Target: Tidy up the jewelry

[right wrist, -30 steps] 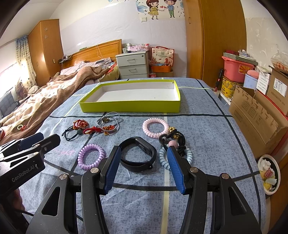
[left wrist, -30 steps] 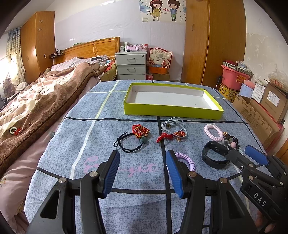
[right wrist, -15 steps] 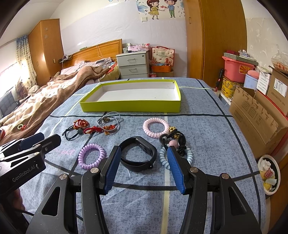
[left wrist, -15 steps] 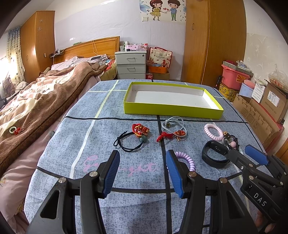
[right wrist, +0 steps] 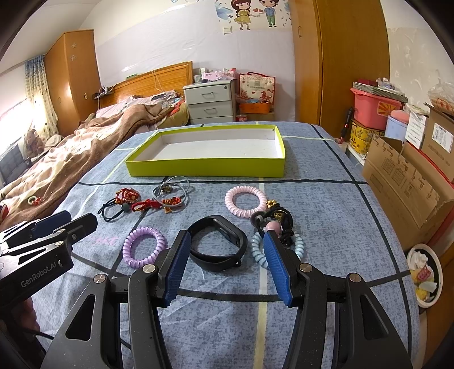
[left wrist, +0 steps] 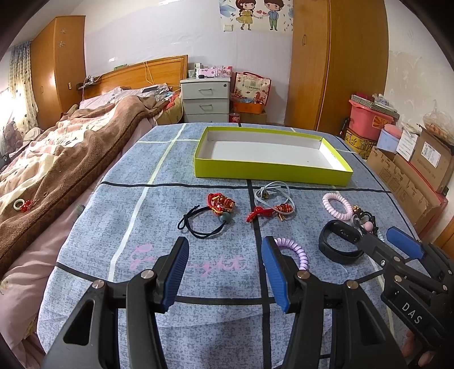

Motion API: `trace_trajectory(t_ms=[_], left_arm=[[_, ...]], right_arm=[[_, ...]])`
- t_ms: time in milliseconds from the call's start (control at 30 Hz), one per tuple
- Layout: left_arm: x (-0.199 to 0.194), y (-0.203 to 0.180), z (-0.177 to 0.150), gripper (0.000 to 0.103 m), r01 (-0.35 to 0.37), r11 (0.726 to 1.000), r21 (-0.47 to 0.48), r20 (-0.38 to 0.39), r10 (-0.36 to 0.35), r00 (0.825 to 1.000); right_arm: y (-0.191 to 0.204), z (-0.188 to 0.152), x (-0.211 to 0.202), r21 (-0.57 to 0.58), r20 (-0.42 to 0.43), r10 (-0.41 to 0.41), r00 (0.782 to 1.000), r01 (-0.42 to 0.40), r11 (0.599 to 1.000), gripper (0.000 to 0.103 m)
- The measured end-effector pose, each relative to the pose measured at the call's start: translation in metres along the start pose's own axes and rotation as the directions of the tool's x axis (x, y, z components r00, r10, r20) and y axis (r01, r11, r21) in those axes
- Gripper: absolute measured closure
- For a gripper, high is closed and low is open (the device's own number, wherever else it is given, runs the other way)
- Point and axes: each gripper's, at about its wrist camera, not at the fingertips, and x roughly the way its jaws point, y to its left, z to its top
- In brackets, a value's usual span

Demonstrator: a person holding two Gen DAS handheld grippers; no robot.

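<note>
Both grippers hover low over a blue-grey cloth (left wrist: 119, 198) with dark and pale grid lines and faint pink script that cannot be read. The left gripper (left wrist: 224, 269) has its blue-padded fingers spread wide with nothing between them; seen from the right wrist, its body reads "GenRobot.AI". The right gripper (right wrist: 225, 264) is equally wide apart and holds nothing; its body reads "DAS" in the left view.

The jewelry lies loose on the cloth, all outside the tray (right wrist: 207, 169), a shallow lime-green box with a white floor at the far side. Nearest the right gripper are a black band (right wrist: 217, 245), a purple coil (right wrist: 144, 247) and a pale blue coil (right wrist: 259, 252) under a black beaded tangle (right wrist: 276, 222). Farther off lie a pink coil (right wrist: 246, 201), a grey cord (right wrist: 170, 188), a red knot charm (right wrist: 150, 203) and a black tie (right wrist: 113, 210) with a red ornament.

A cartoon couple poster (left wrist: 256, 14) hangs on the wall; box labels at the right are too small to read.
</note>
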Motion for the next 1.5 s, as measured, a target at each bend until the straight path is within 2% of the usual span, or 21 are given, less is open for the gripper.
trace_trajectory(t_ms=[167,333,467,567,833,867,933,1067,1167,1200,1267,1367,1500], left_arm=[[0.005,0.010,-0.001,0.048,0.046,0.999,-0.023,-0.020,-0.046,0.999],[0.017,0.025,-0.003,0.048,0.073,0.996,-0.048,-0.075,-0.077,0.994],[0.022,0.037,-0.003,0.048,0.084,0.994,-0.062,-0.088,-0.089,0.992],[0.024,0.048,-0.002,0.048,0.102,0.991,-0.089,-0.090,-0.110,0.990],[0.034,0.068,-0.003,0.047,0.091,0.987,-0.136,-0.114,-0.107,0.988],[0.035,0.070,-0.003,0.048,0.086,0.987,-0.136,-0.119,-0.103,0.988],[0.040,0.073,-0.002,0.048,0.087,0.986,-0.142,-0.133,-0.106,0.985],[0.045,0.076,-0.001,0.048,0.092,0.984,-0.150,-0.142,-0.114,0.983],[0.051,0.077,0.004,0.048,0.121,0.980,-0.161,-0.155,-0.146,0.977],[0.053,0.076,0.005,0.048,0.111,0.982,-0.152,-0.156,-0.135,0.979],[0.055,0.073,0.009,0.048,0.107,0.985,-0.135,-0.159,-0.128,0.979],[0.059,0.072,0.015,0.048,0.163,0.973,-0.164,-0.162,-0.190,0.968],[0.061,0.062,0.023,0.048,0.181,0.974,-0.136,-0.157,-0.201,0.967]], right_arm=[[-0.018,0.000,-0.001,0.034,-0.002,0.004,1.000,-0.004,0.999,0.049],[-0.050,-0.003,-0.001,0.086,-0.028,-0.062,0.998,0.064,0.994,0.049],[-0.073,-0.005,0.003,0.114,-0.066,-0.109,0.992,0.115,0.987,0.049],[-0.081,-0.004,0.010,0.122,-0.097,-0.097,0.991,0.108,0.987,0.049],[-0.074,-0.003,0.027,0.080,-0.147,-0.044,0.988,0.056,0.995,0.049],[-0.074,-0.003,0.029,0.076,-0.154,-0.036,0.987,0.048,0.996,0.050],[-0.074,-0.002,0.032,0.078,-0.161,-0.015,0.987,0.028,0.997,0.068],[-0.071,-0.001,0.035,0.065,-0.171,-0.013,0.985,0.024,0.998,0.074],[-0.067,0.000,0.035,0.049,-0.176,-0.004,0.984,0.013,0.999,0.084],[-0.066,0.001,0.036,0.045,-0.179,-0.011,0.984,0.019,0.999,0.090],[-0.065,0.000,0.038,0.039,-0.187,-0.010,0.982,0.017,0.999,0.093],[-0.069,0.000,0.037,0.057,-0.186,-0.004,0.983,0.015,0.998,0.093],[-0.073,0.001,0.036,0.069,-0.183,-0.004,0.983,0.017,0.997,0.093]])
